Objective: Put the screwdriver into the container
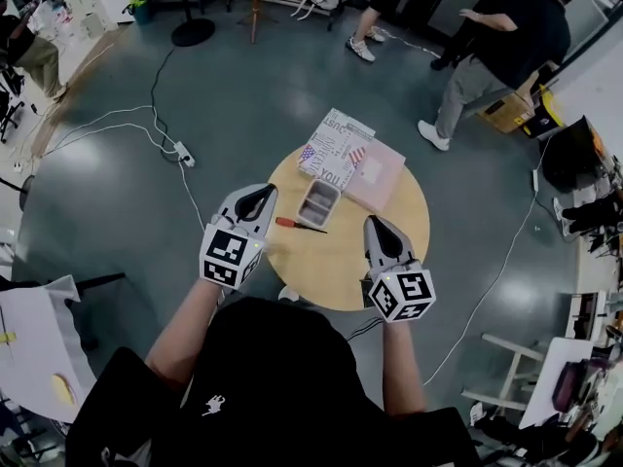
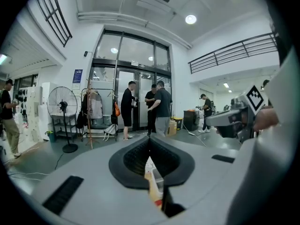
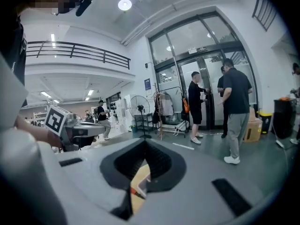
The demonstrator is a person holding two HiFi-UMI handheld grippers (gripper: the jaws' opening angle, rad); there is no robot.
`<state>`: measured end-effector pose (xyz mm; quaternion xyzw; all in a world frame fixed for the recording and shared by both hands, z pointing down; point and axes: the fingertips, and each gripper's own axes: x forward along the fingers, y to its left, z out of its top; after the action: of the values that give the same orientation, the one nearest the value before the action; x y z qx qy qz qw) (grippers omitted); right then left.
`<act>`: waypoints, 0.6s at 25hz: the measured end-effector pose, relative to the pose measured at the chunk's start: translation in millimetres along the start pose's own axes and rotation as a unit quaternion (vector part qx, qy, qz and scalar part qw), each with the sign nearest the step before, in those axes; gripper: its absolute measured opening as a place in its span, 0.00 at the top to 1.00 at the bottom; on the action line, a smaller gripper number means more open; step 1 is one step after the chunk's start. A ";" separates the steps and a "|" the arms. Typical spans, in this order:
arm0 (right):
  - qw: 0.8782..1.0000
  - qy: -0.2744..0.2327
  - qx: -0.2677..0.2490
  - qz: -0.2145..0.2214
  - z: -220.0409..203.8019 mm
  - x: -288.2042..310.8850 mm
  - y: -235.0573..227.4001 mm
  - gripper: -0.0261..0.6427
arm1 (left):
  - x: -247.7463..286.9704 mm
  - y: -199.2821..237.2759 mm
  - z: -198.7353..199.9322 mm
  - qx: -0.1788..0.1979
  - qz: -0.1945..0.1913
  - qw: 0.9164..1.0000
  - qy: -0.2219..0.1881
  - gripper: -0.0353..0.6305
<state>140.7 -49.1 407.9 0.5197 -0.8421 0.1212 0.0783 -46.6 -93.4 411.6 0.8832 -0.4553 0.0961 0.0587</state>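
Observation:
A screwdriver (image 1: 300,225) with a red handle lies on the round wooden table (image 1: 331,270), just in front of a small clear container (image 1: 318,202). My left gripper (image 1: 259,195) hovers left of the screwdriver's handle, jaws shut and empty. My right gripper (image 1: 375,226) hovers to the right of the container, its jaws also together with nothing in them. In the left gripper view the gripper (image 2: 150,140) shows the container (image 2: 157,179) and a bit of red handle (image 2: 159,202) through the slit below its pads. The right gripper view shows its gripper (image 3: 145,145) and the red handle (image 3: 133,191).
A pink board (image 1: 378,175) and a printed magazine (image 1: 336,142) lie at the table's far side, behind the container. Cables and a power strip (image 1: 185,154) run over the floor at left. Several people (image 1: 506,47) stand beyond the table near the glass doors.

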 end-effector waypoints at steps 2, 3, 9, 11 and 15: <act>1.000 0.003 0.005 0.006 -6.4 4.0 -4.9 0.96 | -1.2 0.3 -6.8 -0.005 0.007 1.000 0.009 0.94; 1.000 0.005 0.008 0.008 -8.7 4.5 -5.8 0.96 | -2.5 -1.6 -10.9 -0.009 0.005 1.000 0.016 0.94; 0.999 0.015 0.012 0.026 -22.5 3.2 -0.4 0.96 | -5.9 -17.6 -37.9 -0.015 -0.014 0.998 0.060 0.94; 0.999 0.020 0.016 0.025 -27.7 2.9 -2.0 0.96 | -4.3 -21.7 -43.1 -0.003 -0.013 0.998 0.069 0.94; 0.999 0.028 0.019 0.025 -36.7 7.5 -3.9 0.96 | 2.2 -23.1 -53.3 0.007 -0.014 0.997 0.077 0.94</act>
<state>141.0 -46.8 445.5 0.4961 -0.8499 0.1536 0.0892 -32.7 -71.7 463.7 0.8796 -0.4367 0.1664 0.0887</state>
